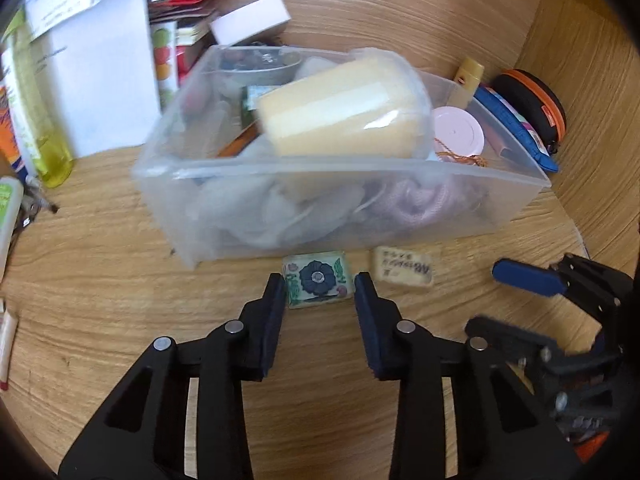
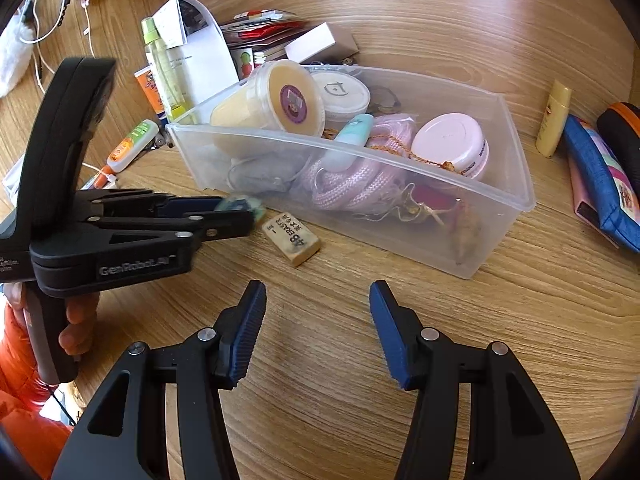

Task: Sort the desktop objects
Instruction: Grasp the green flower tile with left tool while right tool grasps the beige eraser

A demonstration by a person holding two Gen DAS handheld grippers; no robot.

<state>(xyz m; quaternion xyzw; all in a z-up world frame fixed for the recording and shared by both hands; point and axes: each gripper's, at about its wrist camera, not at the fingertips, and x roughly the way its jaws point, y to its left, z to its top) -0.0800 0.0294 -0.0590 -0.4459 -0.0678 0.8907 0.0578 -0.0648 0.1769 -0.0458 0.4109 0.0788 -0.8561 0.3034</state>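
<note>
A small square tile [image 1: 318, 278] with a blue flower lies on the wooden desk just in front of the clear plastic bin [image 1: 240, 169]. My left gripper [image 1: 319, 286] is shut on it, one pad against each side. The right wrist view shows that gripper [image 2: 250, 210] from the side with the greenish tile [image 2: 240, 203] at its tips. A worn beige eraser [image 1: 404, 266] [image 2: 292, 238] lies right of the tile, touching neither gripper. My right gripper [image 2: 318, 292] hovers open over bare wood near the bin [image 2: 520, 160], with nothing between its fingers; one blue finger [image 1: 528, 280] shows in the left wrist view.
The bin holds a yellow tub [image 2: 264, 108], a pink jar [image 2: 452, 140], pink cord [image 2: 352, 184] and other small items. Papers and bottles [image 2: 164, 68] crowd the desk's back left. A blue pouch [image 2: 596, 176], a black-orange case [image 1: 532, 104] and a yellow tube [image 2: 554, 118] lie to the right.
</note>
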